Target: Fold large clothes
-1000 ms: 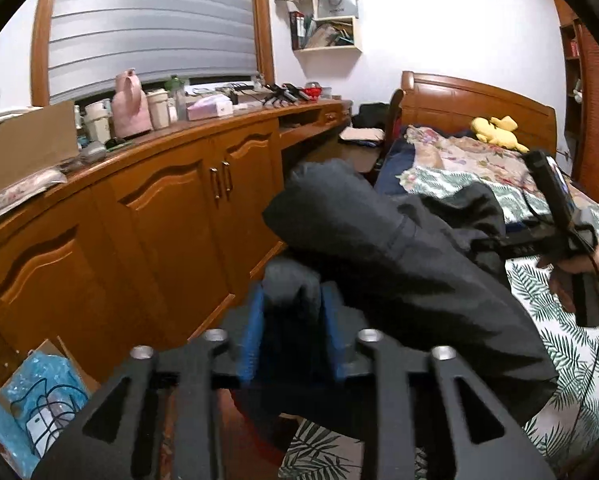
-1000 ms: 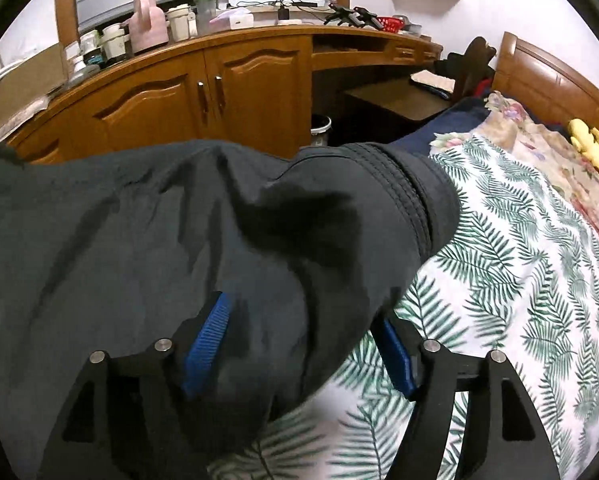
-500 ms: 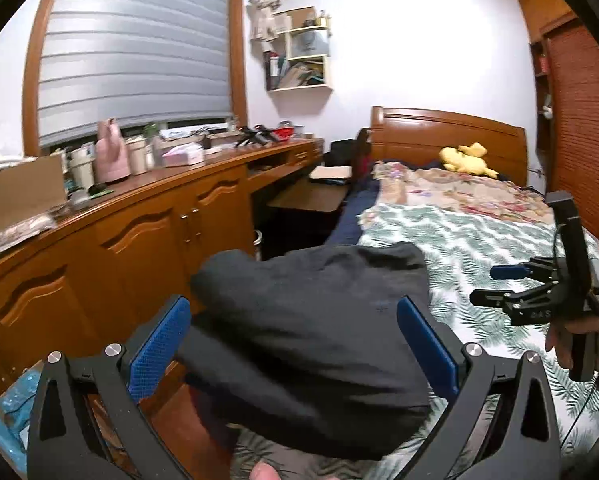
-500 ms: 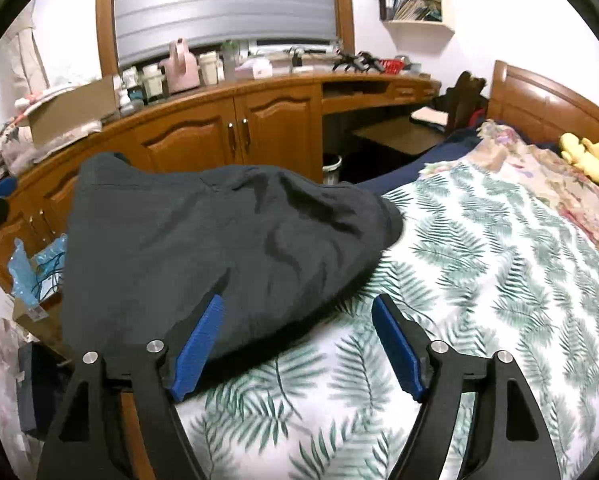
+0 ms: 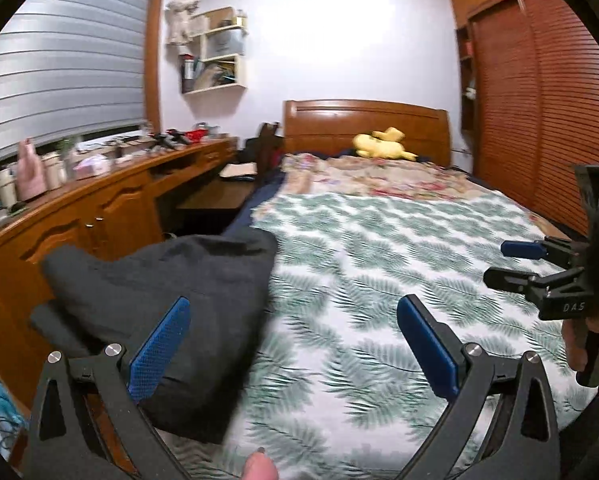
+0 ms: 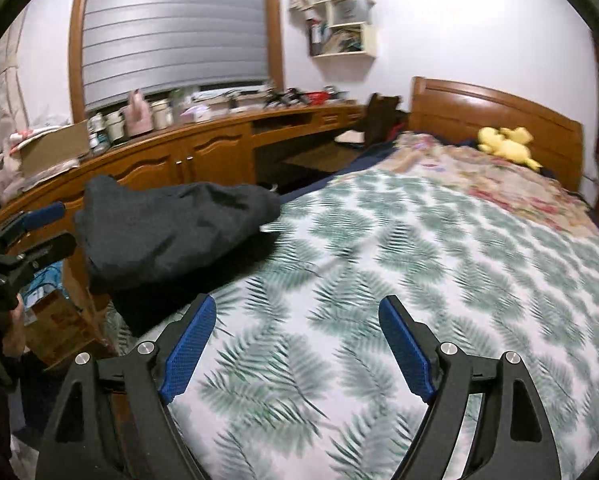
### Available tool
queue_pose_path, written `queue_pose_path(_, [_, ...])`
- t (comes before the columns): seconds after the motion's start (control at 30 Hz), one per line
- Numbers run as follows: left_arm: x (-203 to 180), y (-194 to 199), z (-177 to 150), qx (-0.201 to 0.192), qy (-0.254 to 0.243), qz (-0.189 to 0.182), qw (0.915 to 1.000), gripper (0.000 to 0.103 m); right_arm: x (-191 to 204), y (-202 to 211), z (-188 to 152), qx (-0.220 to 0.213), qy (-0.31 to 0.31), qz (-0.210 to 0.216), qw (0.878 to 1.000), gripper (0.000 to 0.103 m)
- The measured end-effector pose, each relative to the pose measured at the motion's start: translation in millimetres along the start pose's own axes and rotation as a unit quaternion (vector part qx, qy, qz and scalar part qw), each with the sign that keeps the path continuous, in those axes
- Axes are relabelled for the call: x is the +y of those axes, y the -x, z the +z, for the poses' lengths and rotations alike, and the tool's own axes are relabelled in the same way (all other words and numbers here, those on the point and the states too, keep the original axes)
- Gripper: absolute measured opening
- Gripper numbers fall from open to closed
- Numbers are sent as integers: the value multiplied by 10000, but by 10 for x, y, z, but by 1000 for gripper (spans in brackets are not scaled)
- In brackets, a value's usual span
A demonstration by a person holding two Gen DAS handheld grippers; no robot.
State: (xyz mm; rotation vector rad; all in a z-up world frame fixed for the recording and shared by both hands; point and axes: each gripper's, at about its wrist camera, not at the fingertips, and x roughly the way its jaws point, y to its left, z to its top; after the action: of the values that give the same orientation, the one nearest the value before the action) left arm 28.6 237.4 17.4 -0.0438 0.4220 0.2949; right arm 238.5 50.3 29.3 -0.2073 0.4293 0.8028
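A dark grey garment (image 5: 167,296) lies bunched and folded at the near left corner of the bed; it also shows in the right wrist view (image 6: 171,228). My left gripper (image 5: 295,348) is open and empty, just right of and above the garment. My right gripper (image 6: 299,348) is open and empty, over the leaf-print bedspread (image 6: 419,264), well right of the garment. The right gripper also shows at the right edge of the left wrist view (image 5: 515,264), and the left gripper at the left edge of the right wrist view (image 6: 35,228).
The bed carries a leaf-print spread (image 5: 379,264), a floral quilt (image 5: 379,178) and a yellow plush toy (image 5: 379,144) by the wooden headboard (image 5: 363,120). A long wooden cabinet (image 5: 99,216) with clutter runs along the left. Boxes (image 6: 55,320) sit on the floor beside the bed.
Both grippers have let go of the garment and opened. They have drawn back and up. The garment has dropped onto the bed's left corner.
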Motion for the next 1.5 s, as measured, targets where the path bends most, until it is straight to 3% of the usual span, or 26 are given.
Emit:
queue_pose_path(0.33, [-865,-2,-228,229,51,-691,9973,103,-290,792,-764,-27,-596,-799,9950,85])
queue_pose_path(0.67, [-1646,185,-474,444,-142,-1189,9918,103,-302,1572,-1240,-177,-1005,-1338,9857,85])
queue_pose_path(1.07, [-2325,522,-393,339,-403,-1667,9846,103,-376,2221,-1465,-448,-1378,-1823,9725,88])
queue_pose_path(1.5, [-2406,1094,2,-326,-471,-1683,9841,103,-117,3103,-1351,-1227,-1368,-2252,9568,88])
